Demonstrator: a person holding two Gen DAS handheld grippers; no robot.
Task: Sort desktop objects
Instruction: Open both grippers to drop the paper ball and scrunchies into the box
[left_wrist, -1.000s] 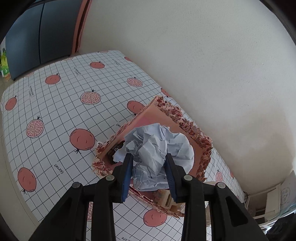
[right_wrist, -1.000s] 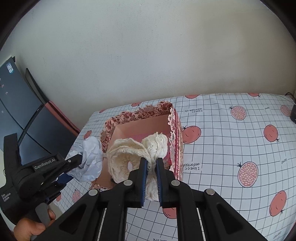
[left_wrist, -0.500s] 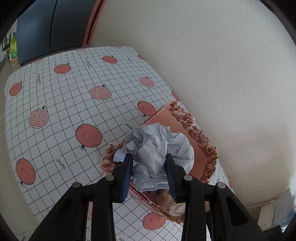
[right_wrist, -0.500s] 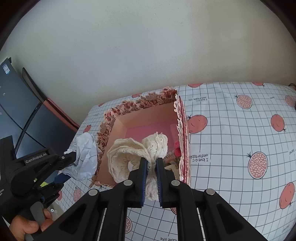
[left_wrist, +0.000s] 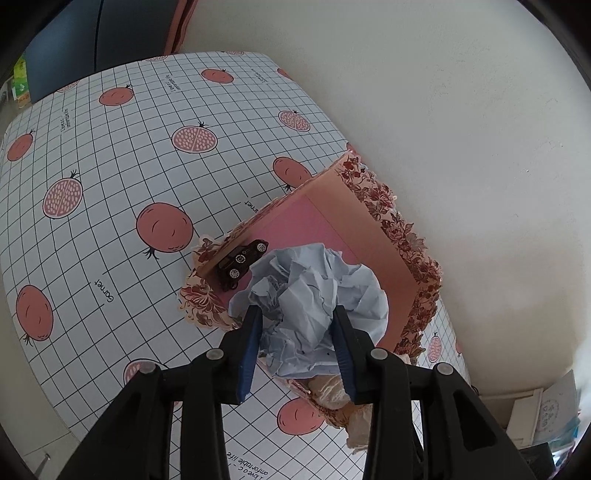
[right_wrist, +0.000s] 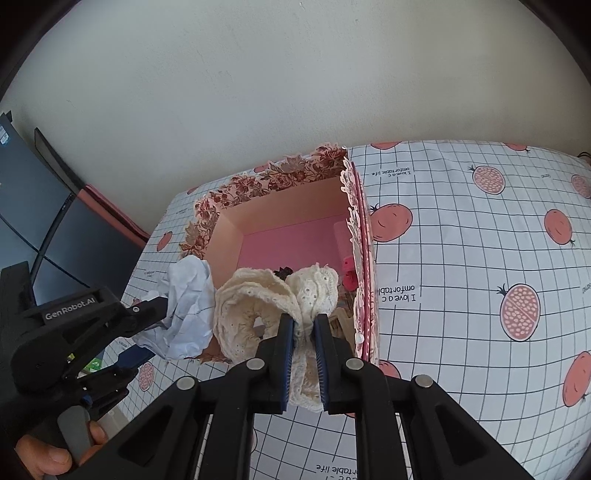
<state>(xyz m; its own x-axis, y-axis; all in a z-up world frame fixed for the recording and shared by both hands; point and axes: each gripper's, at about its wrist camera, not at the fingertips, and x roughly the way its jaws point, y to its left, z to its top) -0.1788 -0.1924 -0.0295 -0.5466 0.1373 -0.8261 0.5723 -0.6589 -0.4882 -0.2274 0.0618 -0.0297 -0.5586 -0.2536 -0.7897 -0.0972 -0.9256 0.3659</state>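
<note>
A pink box (left_wrist: 369, 236) with a floral rim stands open by the wall. My left gripper (left_wrist: 297, 325) hangs over its near corner with a crumpled pale blue paper ball (left_wrist: 314, 291) between the pads; the jaws are opening and the pads still touch the paper. A small black toy car (left_wrist: 240, 260) lies inside the box. My right gripper (right_wrist: 303, 325) holds a cream lace cloth (right_wrist: 258, 295) over the box (right_wrist: 280, 206); its jaws are opening too, with the lace still pinched. The left gripper (right_wrist: 159, 328) and its paper ball (right_wrist: 188, 291) show at the box's left edge.
The tablecloth (right_wrist: 461, 258) has a grid and pomegranate print. A white wall (left_wrist: 443, 110) runs right behind the box. Pink items (right_wrist: 349, 273) lie against the box's right wall. A dark monitor (right_wrist: 33, 206) stands at left. A hand (right_wrist: 40, 454) grips the left tool.
Both grippers have sunk closer to the box with their loads. The toy car and the box floor show more fully. The right pads stand slightly further apart on the lace.
</note>
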